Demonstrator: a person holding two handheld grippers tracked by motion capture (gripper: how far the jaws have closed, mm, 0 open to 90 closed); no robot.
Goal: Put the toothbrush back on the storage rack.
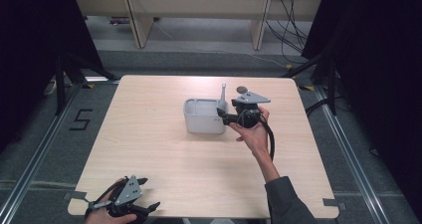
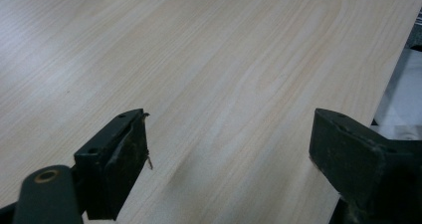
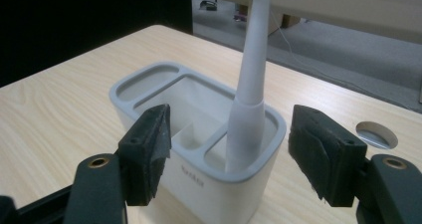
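Observation:
A white holder with a grey rim [image 1: 203, 117] stands near the middle of the table. A white toothbrush [image 1: 222, 97] stands upright in its right-hand end. In the right gripper view the toothbrush [image 3: 249, 99] rises from the holder's [image 3: 199, 176] nearest small compartment. My right gripper [image 1: 222, 115] is open just beside the holder's right end; in its own view the right gripper [image 3: 231, 139] has one jaw on each side of that end, not touching. My left gripper [image 1: 151, 192] rests open at the table's front left corner. Bare wood lies between the left gripper [image 2: 229, 134] jaws.
A round cable hole [image 1: 242, 89] sits in the tabletop behind the right gripper, seen as the hole [image 3: 376, 134] past the right jaw. The table's front edge [image 2: 398, 79] runs close by the left gripper. Desk legs and cables stand beyond the table.

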